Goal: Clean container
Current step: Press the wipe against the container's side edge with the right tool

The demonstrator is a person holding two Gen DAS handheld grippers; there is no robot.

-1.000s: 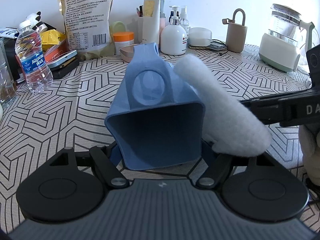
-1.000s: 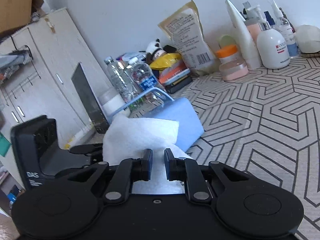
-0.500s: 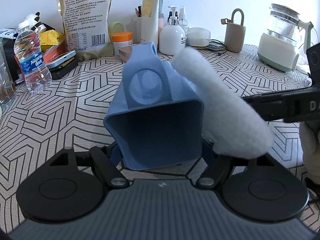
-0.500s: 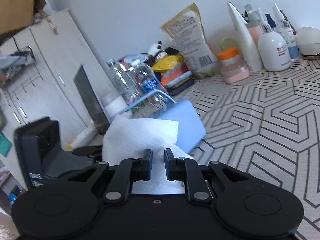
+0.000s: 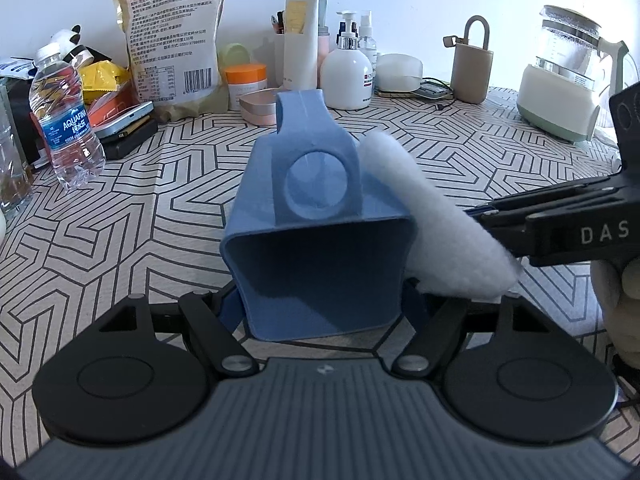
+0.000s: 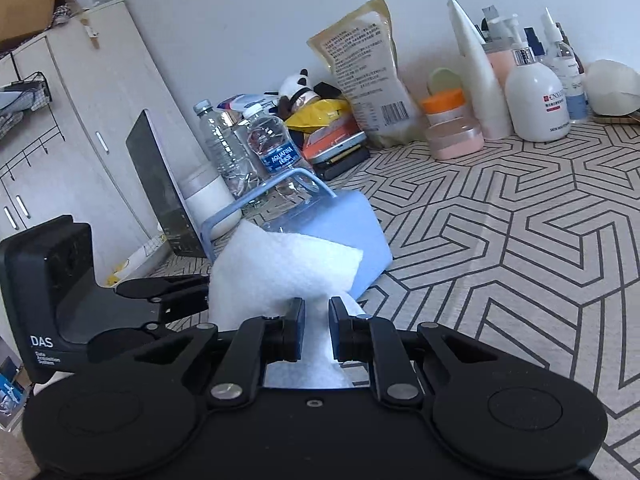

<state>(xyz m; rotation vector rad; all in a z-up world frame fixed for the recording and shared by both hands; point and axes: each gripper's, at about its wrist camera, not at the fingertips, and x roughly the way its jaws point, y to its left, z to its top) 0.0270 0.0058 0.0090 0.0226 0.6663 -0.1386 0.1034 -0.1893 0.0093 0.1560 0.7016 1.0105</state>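
Container (image 5: 320, 264), blue and square-mouthed, sitting clamped between the left gripper (image 5: 320, 308) fingers, open mouth facing the near side, handle with a round hole pointing to the far side, held above the patterned tablecloth (image 5: 160, 208). Being pressed on its right outer wall by a white cloth (image 5: 432, 232), folded and fluffy. Being pinched in turn, that cloth, by the right gripper (image 6: 316, 324), jaws nearly together with the fabric bunched between the blue pads (image 6: 298, 320). Reaching in from the right in the left wrist view, black arms marked DAS, with a pale gloved hand (image 5: 622, 300) gripping below. Lying against the container's side in the right wrist view too, cloth draped over the near corner, blue body showing just beyond it. Standing farther out on the left, a water bottle (image 5: 66, 116); along the far wall, a tan food pouch (image 5: 172, 40), an orange-lidded jar (image 5: 246, 82), a white pump bottle (image 5: 347, 76), a beige holder with a loop handle (image 5: 472, 68) and, at far right, a glass kettle (image 5: 564, 76) on a pale green base.
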